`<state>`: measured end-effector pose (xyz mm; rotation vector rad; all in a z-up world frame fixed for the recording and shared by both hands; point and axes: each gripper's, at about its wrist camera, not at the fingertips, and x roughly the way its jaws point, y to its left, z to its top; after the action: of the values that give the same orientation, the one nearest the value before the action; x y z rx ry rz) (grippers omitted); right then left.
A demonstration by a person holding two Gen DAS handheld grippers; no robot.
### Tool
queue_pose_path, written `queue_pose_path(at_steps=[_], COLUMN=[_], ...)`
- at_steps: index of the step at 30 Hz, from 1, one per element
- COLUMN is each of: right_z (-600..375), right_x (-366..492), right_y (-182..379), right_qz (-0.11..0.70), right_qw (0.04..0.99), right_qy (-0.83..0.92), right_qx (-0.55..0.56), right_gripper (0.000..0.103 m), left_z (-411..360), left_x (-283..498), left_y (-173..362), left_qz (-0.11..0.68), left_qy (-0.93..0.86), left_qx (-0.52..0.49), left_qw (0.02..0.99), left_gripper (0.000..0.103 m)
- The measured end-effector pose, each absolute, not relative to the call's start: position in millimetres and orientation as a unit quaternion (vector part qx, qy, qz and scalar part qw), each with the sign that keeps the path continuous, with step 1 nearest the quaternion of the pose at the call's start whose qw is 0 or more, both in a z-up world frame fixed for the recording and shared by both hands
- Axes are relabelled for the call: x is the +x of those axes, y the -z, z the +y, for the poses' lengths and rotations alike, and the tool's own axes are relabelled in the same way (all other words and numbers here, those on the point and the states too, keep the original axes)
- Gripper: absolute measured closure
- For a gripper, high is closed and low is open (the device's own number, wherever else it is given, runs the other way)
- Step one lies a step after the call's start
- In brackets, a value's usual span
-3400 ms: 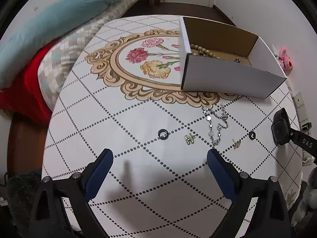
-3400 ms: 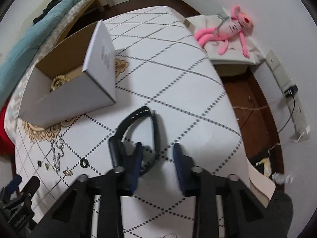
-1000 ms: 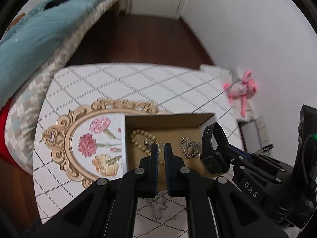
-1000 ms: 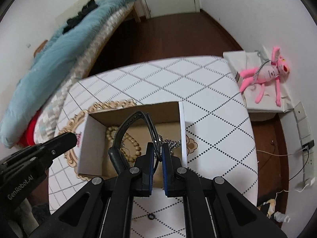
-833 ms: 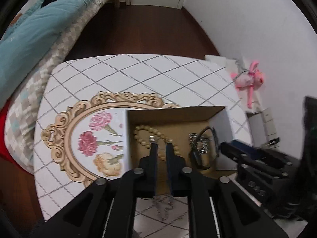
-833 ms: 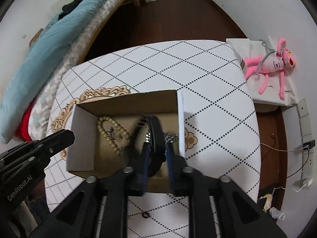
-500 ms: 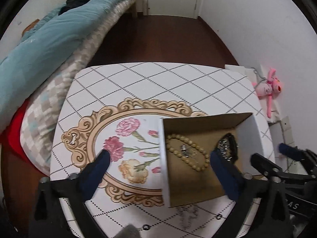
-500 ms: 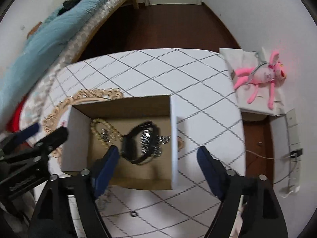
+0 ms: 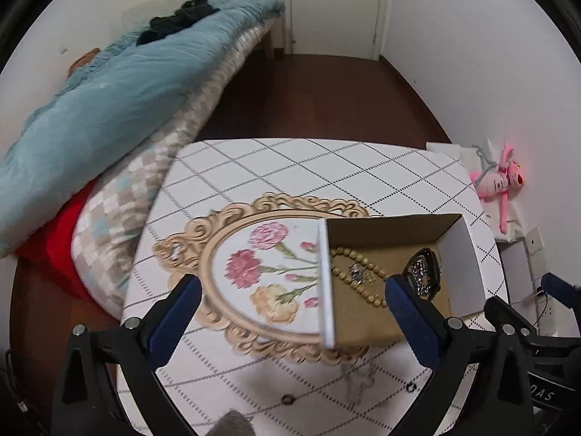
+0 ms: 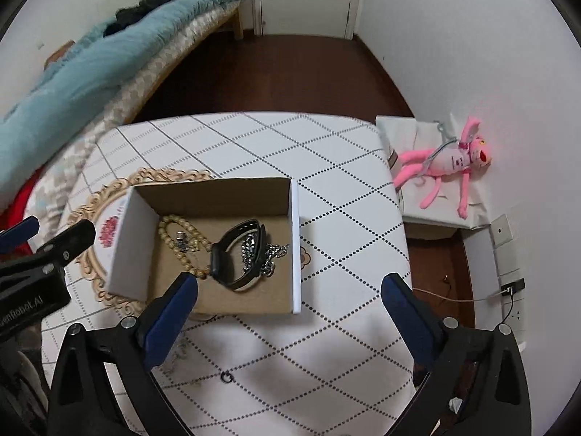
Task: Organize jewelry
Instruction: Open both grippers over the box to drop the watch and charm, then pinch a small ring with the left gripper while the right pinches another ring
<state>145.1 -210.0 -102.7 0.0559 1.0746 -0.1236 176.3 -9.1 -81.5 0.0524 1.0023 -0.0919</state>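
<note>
An open cardboard box (image 10: pixel 295 247) stands on the white checked table (image 10: pixel 326 196). Inside lie a black wristband (image 10: pixel 227 254), a silver chain (image 10: pixel 270 254), a beige bead bracelet (image 10: pixel 174 234) and a small silver piece (image 10: pixel 181 237). My right gripper (image 10: pixel 288 290) is open and empty, held high above the box's near side. My left gripper (image 9: pixel 292 299) is open and empty above the box's left wall (image 9: pixel 325 283). The beads (image 9: pixel 357 283) and wristband (image 9: pixel 423 278) show in the left wrist view. A small black ring (image 10: pixel 226 377) and a silver chain (image 9: pixel 357 376) lie on the table in front of the box.
A second small ring (image 9: pixel 288 398) and another (image 9: pixel 410 387) lie near the table's front edge. A bed with a blue blanket (image 9: pixel 109 98) runs along the left. A pink plush toy (image 10: pixel 446 167) lies on a white box to the right. Wall sockets (image 10: pixel 503 232) are at far right.
Both grippers opened wide and rose. The black wristband left my right gripper and now lies in the box; the small piece from my left gripper lies on the beads.
</note>
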Motion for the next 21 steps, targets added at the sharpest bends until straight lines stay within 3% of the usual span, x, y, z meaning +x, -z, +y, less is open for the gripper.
queue_pose_path(at_steps=[5,11,12,13,15,21], right_z=[-200,-191,-190,-188,-185,-168], right_x=[117,91,88,86,83,79], right_y=[129,180,185,192,202,217], right_qz=[0.536,0.556,0.557,0.560,0.567,0.560], right_qw=[0.842,0.827,0.827,0.825,0.820,0.827], right_qy=[0.034,0.027,0.025,0.025,0.020,0.014], right_qx=[0.051,0.073,0.075,0.076,0.077,0.050], right_gripper=[0.001,0.003,0.012,0.028,0.043,0.047], left_z=[15,30,31,32,34,29], left_x=[137,104,101,98,94,87], left_y=[95,159,169,175,185,197], left_qz=[0.484,0.540,0.548,0.553,0.560,0.561], left_qy=[0.013,0.003,0.002,0.003,0.008,0.019], left_qx=[0.028,0.027,0.027,0.025,0.016,0.027], left_qw=[0.874,0.841,0.836,0.833,0.828,0.827], left_gripper=[0.000,0.003,0.004,0.006,0.009,0.009])
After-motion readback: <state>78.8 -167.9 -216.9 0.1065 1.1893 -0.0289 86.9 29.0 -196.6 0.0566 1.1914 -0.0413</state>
